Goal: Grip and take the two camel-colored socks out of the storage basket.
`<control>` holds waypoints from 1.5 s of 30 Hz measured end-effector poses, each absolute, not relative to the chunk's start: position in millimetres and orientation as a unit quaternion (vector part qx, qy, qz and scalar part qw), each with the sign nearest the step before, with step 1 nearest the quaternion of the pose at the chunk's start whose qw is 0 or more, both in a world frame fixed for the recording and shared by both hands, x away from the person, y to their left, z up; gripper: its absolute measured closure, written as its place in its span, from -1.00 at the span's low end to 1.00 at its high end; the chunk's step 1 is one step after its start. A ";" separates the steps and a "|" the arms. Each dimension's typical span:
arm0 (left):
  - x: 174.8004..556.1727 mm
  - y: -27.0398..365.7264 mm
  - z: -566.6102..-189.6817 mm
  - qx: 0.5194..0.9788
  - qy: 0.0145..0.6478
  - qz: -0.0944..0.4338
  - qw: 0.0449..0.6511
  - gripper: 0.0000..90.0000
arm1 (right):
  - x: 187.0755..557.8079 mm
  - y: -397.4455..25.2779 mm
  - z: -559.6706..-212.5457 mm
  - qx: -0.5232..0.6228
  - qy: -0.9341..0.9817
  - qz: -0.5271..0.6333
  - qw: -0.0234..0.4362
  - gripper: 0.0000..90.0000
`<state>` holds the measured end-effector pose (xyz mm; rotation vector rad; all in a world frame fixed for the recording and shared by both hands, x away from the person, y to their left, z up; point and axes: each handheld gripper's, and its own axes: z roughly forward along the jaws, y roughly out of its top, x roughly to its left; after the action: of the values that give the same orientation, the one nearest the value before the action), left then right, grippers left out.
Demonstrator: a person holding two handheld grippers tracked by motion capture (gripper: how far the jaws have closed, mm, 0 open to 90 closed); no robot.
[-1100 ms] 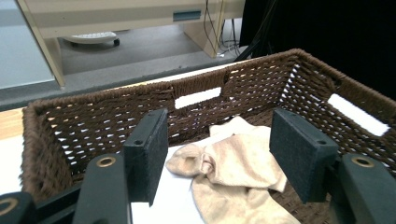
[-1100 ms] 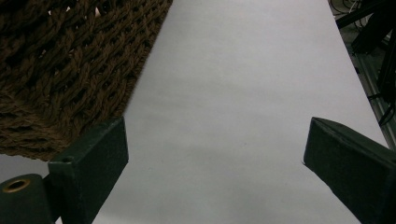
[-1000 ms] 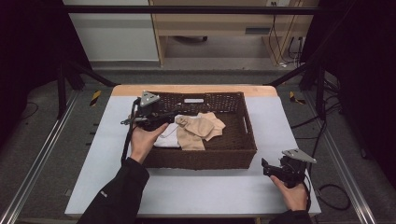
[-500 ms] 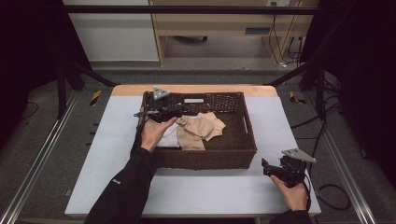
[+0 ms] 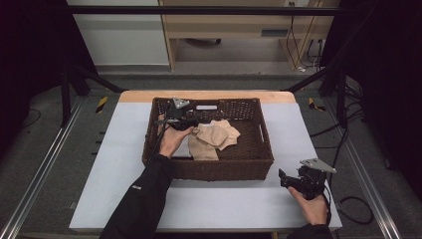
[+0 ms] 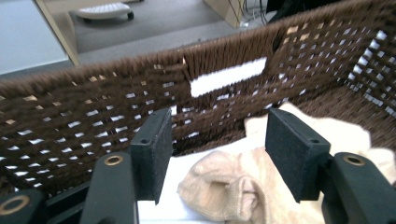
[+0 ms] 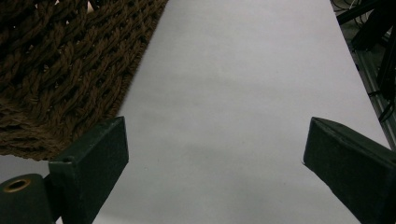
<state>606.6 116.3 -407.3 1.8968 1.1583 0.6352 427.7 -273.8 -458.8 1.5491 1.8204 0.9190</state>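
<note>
**Left jaws gaping over the cloth in the basket, right jaws idle on the table**

I am holding the left gripper with its jaws standing wide apart and gripping nothing. Just below and ahead of its fingers, a crumpled beige cloth is lying on the basket floor, with a white piece under it showing near the left finger. Beyond the fingers, the far wall of the woven brown basket is rising, and a white slot-shaped opening is showing in it. From the high view, my left hand is reaching inside the basket, with the gripper near the far left corner and the cloth spreading to its right.

I am holding the right gripper with its jaws spread wide too, empty, pointing along the bare white table. The basket's corner is sitting just beside its left finger. In the high view, that gripper is resting low in my right hand, near the basket's near right corner.
</note>
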 end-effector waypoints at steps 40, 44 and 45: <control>608.6 109.5 -428.2 0.820 0.466 0.168 0.287 0.82 | 428.3 -272.6 -458.4 0.581 0.681 0.341 0.287 -0.83; 604.7 111.5 -420.8 0.812 0.463 0.173 0.311 0.86 | 428.5 -272.3 -458.1 0.579 0.683 0.342 0.287 -0.83; 603.6 112.2 -418.3 0.810 0.460 0.178 0.318 0.87 | 428.5 -272.2 -458.0 0.579 0.682 0.342 0.287 -0.83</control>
<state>603.6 112.2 -418.3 2.1298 1.2105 0.4672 428.5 -272.2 -458.0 1.5470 1.8224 0.9142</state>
